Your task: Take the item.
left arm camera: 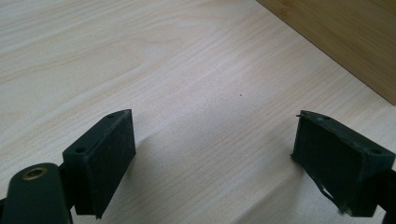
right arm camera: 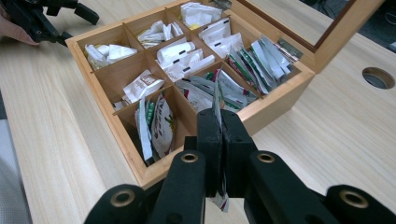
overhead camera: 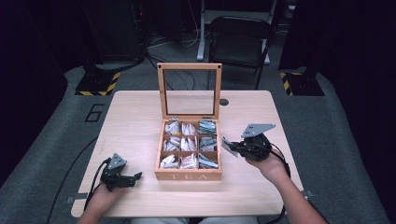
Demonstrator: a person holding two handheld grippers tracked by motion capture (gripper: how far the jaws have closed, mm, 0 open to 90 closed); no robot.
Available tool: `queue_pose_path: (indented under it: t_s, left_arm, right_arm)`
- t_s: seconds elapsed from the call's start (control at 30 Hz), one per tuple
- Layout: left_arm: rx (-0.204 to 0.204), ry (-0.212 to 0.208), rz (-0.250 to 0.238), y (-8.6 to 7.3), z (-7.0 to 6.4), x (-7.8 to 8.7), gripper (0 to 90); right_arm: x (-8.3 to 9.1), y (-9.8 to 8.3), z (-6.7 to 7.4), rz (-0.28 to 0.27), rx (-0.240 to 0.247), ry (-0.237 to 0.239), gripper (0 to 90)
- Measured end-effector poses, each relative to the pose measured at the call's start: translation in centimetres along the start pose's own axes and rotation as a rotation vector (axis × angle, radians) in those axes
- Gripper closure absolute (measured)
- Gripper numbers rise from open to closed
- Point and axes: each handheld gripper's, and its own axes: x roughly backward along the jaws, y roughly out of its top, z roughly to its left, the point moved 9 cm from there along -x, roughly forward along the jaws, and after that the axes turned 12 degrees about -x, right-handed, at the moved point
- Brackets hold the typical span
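A: Report the right gripper (overhead camera: pixel 232 145).

B: In the high view it sits right of centre, just beside the right wall of the tea box (overhead camera: pixel 188 176). Its fingers (right arm camera: pixel 210 140) are clenched on a tea bag sachet (right arm camera: pixel 217 100), held edge-on; in the right gripper view the sachet stands above the box's near right edge.

A: And the left gripper (overhead camera: pixel 135 177)?

B: Lower left of the high view, low over the worktop (overhead camera: pixel 135 121), near the box's left front corner but apart from it. In the left gripper view its fingers (left arm camera: pixel 100 156) are released and spread wide over bare wood.

A: State of the box?

B: Centre of the worktop, glass-paned lid (overhead camera: pixel 189 88) upright, nine compartments holding sachets.
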Motion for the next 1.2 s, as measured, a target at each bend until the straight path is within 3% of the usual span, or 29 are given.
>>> queue_pose_path:
  t_s: [1.2]
  left_arm:
    - [-0.005, 0.001, 0.001, 0.0, 0.0, 0.0, 12.7]
  right_arm:
    - [2.9, -2.2, -3.5, -0.024, -0.061, -0.08, 87.9]
